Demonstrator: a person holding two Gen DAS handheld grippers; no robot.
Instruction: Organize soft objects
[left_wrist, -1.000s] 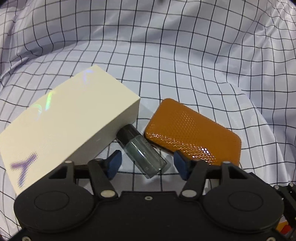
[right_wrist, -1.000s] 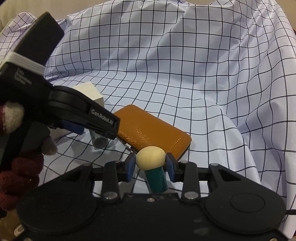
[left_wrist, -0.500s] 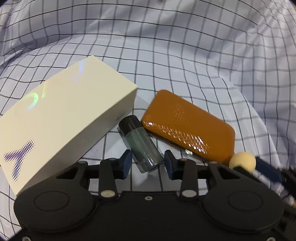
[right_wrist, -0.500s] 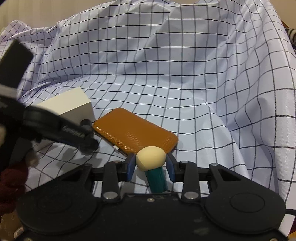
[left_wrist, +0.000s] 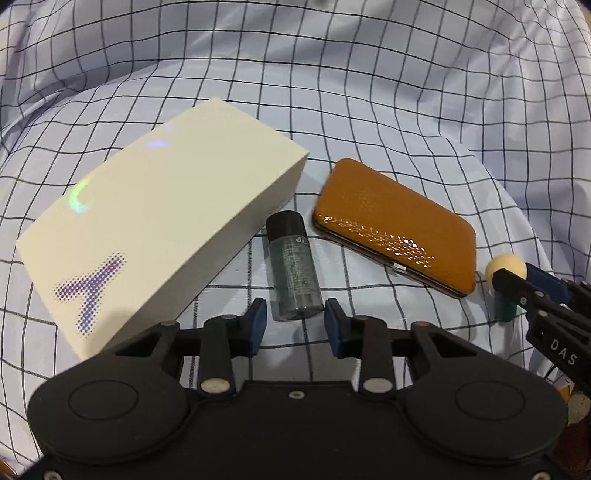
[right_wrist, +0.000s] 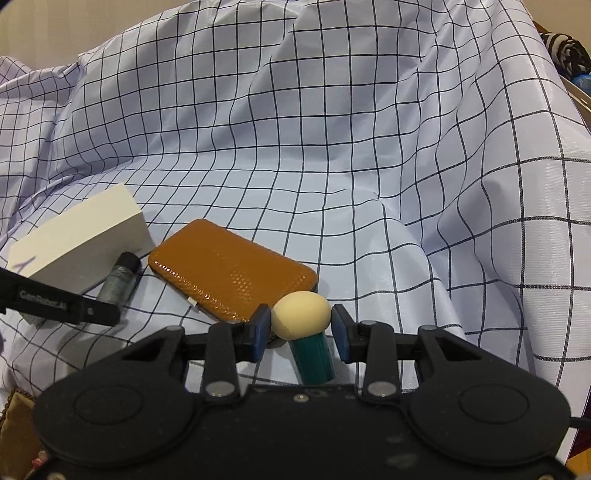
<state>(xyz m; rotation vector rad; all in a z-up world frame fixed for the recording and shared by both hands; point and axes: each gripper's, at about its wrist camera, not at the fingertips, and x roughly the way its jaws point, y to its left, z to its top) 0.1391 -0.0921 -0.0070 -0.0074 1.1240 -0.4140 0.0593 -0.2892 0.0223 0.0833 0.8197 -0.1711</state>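
A small dark-green bottle (left_wrist: 293, 271) with a black cap lies on the checked cloth between a cream box (left_wrist: 159, 243) and an orange case (left_wrist: 395, 225). My left gripper (left_wrist: 294, 321) is open, its blue pads either side of the bottle's base, not touching. My right gripper (right_wrist: 300, 328) stands around a cream sponge ball on a green handle (right_wrist: 301, 315) beside the case's near corner (right_wrist: 229, 273); small gaps show at both pads. The sponge also shows in the left wrist view (left_wrist: 504, 267).
The checked cloth (right_wrist: 332, 147) lies in folds and rises behind the objects. The box (right_wrist: 77, 243) and bottle (right_wrist: 120, 278) sit left of the case. A dark patterned item (right_wrist: 565, 51) lies at the far right edge.
My left gripper let go of the bottle, opened and drew back; the bottle now lies straighter between box and case. My right gripper lowered the sponge beside the case and its pads parted slightly.
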